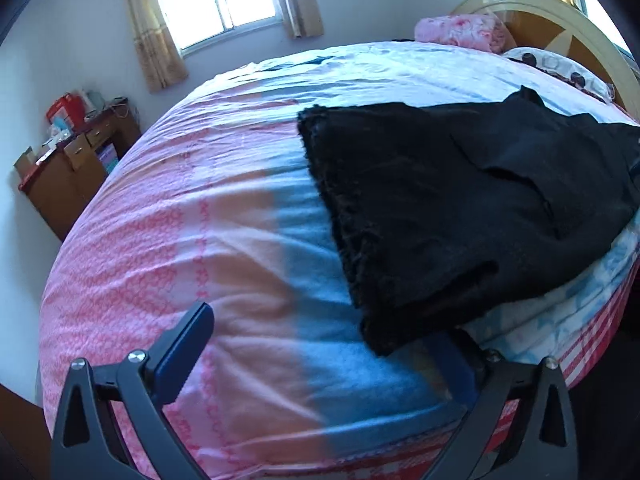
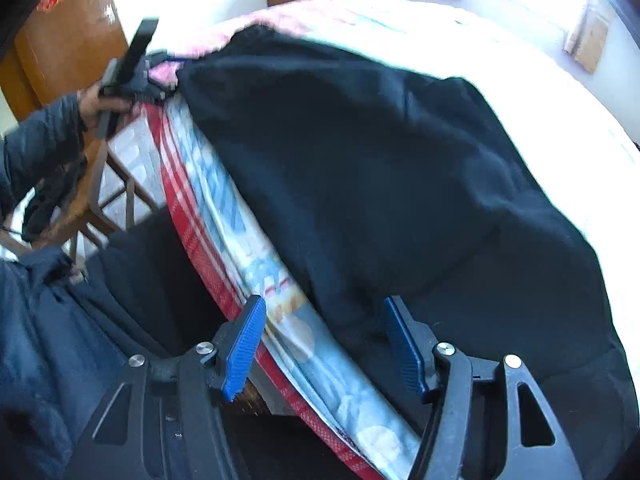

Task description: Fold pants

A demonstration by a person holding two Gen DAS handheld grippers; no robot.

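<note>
Black pants lie folded on the right side of the bed, their near edge hanging over the mattress side. My left gripper stands wide open above the cover; its left finger is bare, and the pants' near corner covers the tip of the right one. In the right wrist view the pants fill the middle. My right gripper is open over the mattress edge, with the pants' edge between its blue pads but not pinched. A hand holds the left gripper at the far corner of the pants.
The bed cover is pink, white and blue. A pillow and a pink blanket lie by the headboard. A wooden desk stands at the wall under a window. A wooden chair and the person's dark jacket are beside the bed.
</note>
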